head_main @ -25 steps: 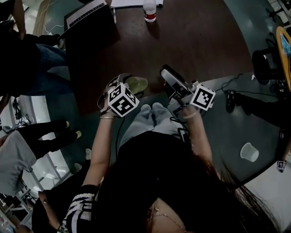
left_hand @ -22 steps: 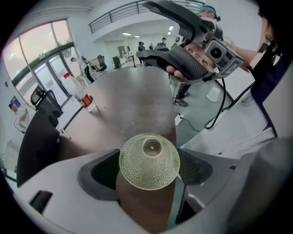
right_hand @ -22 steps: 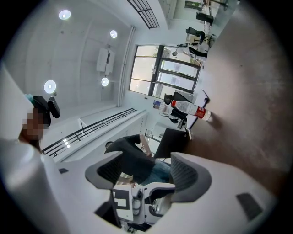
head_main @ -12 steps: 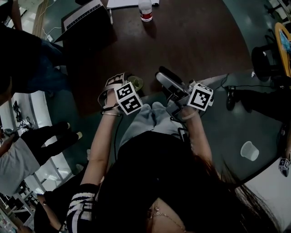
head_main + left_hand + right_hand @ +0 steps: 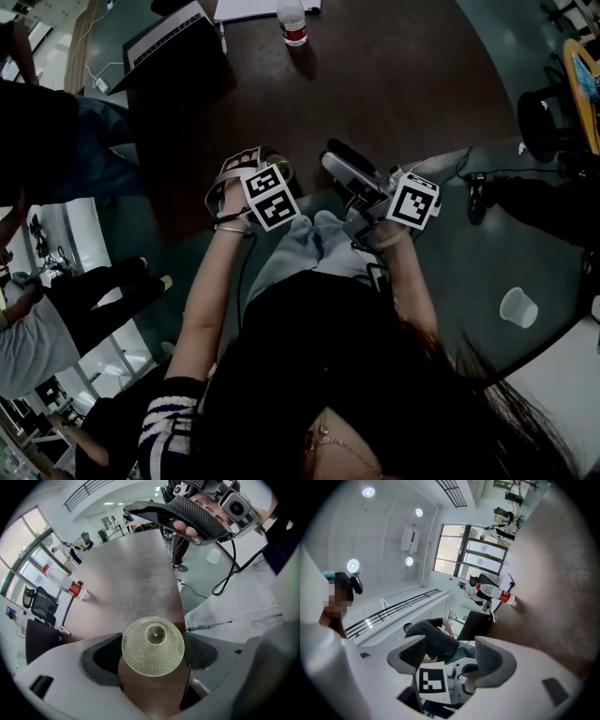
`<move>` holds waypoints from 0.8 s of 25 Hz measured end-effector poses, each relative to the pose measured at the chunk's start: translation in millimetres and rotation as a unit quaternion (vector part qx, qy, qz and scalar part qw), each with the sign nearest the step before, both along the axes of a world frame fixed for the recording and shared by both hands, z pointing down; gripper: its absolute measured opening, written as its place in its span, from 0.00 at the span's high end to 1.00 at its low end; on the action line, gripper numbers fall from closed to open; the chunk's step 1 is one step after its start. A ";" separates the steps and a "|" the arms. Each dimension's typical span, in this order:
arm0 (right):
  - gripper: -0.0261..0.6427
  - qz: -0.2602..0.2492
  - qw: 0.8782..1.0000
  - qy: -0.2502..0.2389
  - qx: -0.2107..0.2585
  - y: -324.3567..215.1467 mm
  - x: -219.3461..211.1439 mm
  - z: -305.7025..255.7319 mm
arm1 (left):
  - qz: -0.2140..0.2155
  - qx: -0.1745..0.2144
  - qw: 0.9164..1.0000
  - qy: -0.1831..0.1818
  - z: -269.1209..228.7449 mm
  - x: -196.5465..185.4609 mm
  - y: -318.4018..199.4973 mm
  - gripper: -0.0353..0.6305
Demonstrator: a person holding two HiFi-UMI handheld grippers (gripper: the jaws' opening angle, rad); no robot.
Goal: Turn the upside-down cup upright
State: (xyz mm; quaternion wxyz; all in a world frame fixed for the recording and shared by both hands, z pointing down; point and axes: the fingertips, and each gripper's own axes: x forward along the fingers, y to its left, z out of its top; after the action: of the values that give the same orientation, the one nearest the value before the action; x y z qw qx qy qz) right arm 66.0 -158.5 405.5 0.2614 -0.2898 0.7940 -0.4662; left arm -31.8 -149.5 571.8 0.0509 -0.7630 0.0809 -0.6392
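While the left tool (image 5: 151, 660) has its jaws drawn in against either side of the cup (image 5: 153, 644), apparently gripping it, the right tool (image 5: 451, 654) stands with jaws apart and nothing held between them.

Seen from the left gripper view, the cup sits dead centre between the pads with its small round base facing back at the camera. Its long axis therefore runs along the tool's own line, mouth pointing away at 12 o'clock over the near edge of the bench (image 5: 126, 573). I judge the coming move turns on that: the left hand must swing the tool until the base faces the bench. The right tool is the farther one, hovering at 3 o'clock.

From the head view only a sliver of cup shows, at 1 o'clock from the left marker cube (image 5: 270, 199); the grip itself is hidden there. That view alone shows a bottle (image 5: 292, 23) at 12 o'clock and a laptop (image 5: 173, 33) at 11.
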 end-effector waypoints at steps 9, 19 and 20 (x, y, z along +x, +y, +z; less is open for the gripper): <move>0.45 0.004 1.000 0.001 0.004 7.4 6.3 -0.6 | -0.012 0.001 1.000 0.027 0.0 8.5 -1.9 0.36; 0.45 0.000 1.000 0.007 0.003 12.2 8.2 -1.1 | -0.007 0.006 1.000 0.024 0.0 5.6 -7.1 0.36; 0.45 0.000 1.000 0.008 0.003 12.3 8.2 -1.2 | -0.007 0.007 1.000 0.024 -0.1 4.7 -7.9 0.36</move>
State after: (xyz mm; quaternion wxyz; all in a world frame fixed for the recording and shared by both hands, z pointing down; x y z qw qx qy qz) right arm 74.2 -146.2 404.4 0.2558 -0.2925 0.7977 -0.4611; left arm -27.1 -157.3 571.8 0.0498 -0.7772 0.0924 -0.6204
